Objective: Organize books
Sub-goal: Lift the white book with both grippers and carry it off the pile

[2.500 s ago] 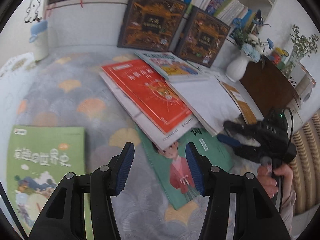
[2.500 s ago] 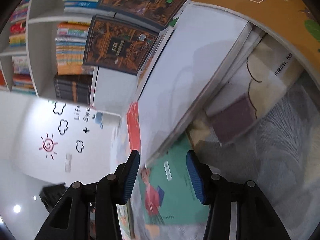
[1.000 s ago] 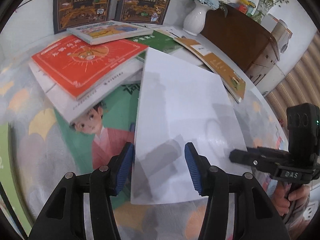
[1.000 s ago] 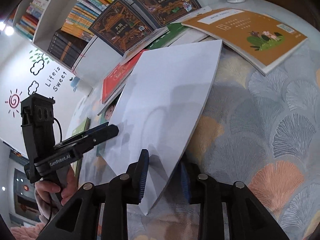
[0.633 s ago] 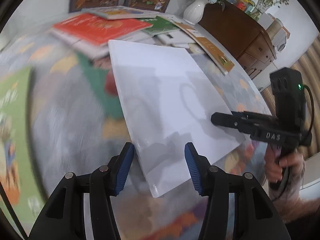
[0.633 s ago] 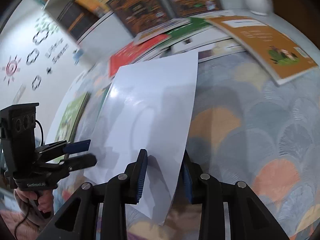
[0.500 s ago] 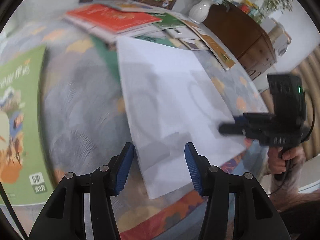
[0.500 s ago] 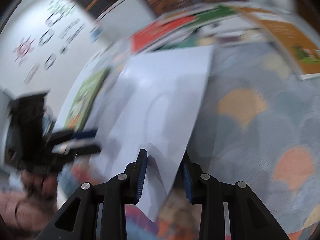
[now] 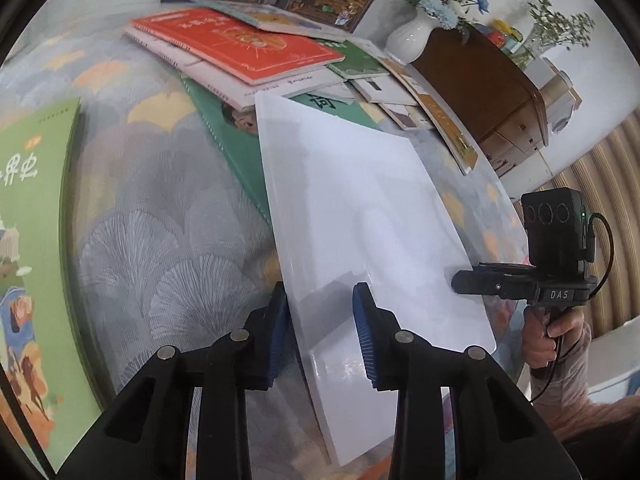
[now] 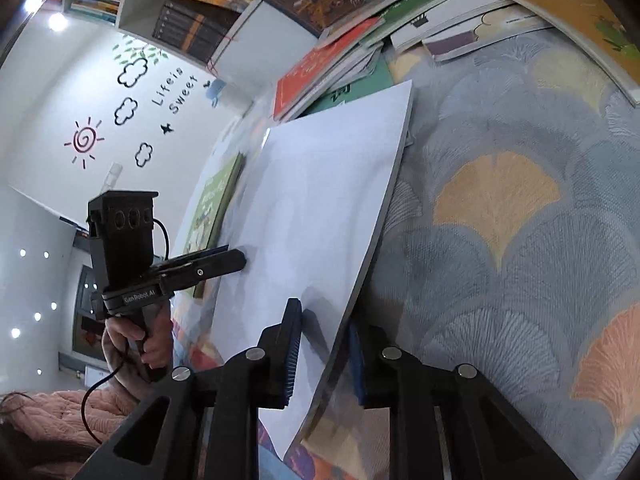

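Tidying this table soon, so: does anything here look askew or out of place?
Yes. The book pile at the back is fanned out crookedly, the covers overlapping at different angles. The white book lies slanted across the green book, with both grippers closing on its near edges. A light-green book lies apart at the left.

My blue-padded fingers; plain white book; grey cloth, peach fan motifs; orange-red book; green book, possibly illustrated.

A blank-backed book lies tilted over the surface, left of it another book. Behind, a pile of books overlaps; a vase stands right of the pile.
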Action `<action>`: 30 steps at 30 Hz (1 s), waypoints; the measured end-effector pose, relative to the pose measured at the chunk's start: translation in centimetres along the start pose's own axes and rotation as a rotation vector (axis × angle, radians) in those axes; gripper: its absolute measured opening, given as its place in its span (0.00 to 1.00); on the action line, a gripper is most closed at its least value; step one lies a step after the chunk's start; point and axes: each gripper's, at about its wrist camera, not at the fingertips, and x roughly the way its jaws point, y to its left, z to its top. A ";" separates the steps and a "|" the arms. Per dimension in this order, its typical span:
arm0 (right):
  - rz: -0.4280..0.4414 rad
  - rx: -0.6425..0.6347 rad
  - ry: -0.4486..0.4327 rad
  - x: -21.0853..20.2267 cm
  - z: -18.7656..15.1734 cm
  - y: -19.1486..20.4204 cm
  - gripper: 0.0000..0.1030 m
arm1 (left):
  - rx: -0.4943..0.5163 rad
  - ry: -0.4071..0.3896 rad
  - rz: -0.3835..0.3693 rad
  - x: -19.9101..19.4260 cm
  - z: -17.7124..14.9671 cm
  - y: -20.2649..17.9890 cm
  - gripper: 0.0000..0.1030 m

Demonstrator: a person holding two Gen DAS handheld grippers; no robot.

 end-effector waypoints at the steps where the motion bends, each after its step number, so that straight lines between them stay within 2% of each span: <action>1: -0.003 -0.002 -0.010 0.0 -0.2 0.1 0.17 | -0.002 -0.003 0.000 -0.1 -0.1 0.1 0.31; 4: -0.031 -0.022 -0.026 -0.1 -0.5 0.7 0.17 | -0.010 -0.011 0.006 -0.2 -0.1 0.1 0.31; 9: -0.028 0.006 -0.024 -0.2 -0.2 0.6 0.18 | -0.030 -0.025 0.023 -0.2 -0.2 -0.1 0.30; 12: -0.055 0.012 -0.026 -0.1 0.0 1.0 0.19 | -0.027 -0.010 0.036 -0.2 0.0 -0.2 0.30; 14: -0.094 -0.004 -0.028 0.0 0.2 1.7 0.20 | -0.019 0.008 0.047 -0.3 0.3 -0.5 0.29; 17: -0.202 -0.096 -0.037 0.2 0.0 3.9 0.21 | -0.002 0.013 0.069 -0.4 0.4 -0.9 0.29; 19: -0.213 -0.111 -0.046 0.1 -0.2 4.8 0.21 | -0.007 0.010 0.073 -0.7 0.3 -0.8 0.29; 27: -0.201 -0.211 -0.093 -1.1 0.4 8.4 0.21 | -0.014 -0.074 0.057 -4.1 1.0 -0.2 0.30; 30: -0.219 -0.277 -0.108 -0.5 1.0 10.8 0.21 | -0.029 -0.117 0.078 -5.7 1.2 0.6 0.31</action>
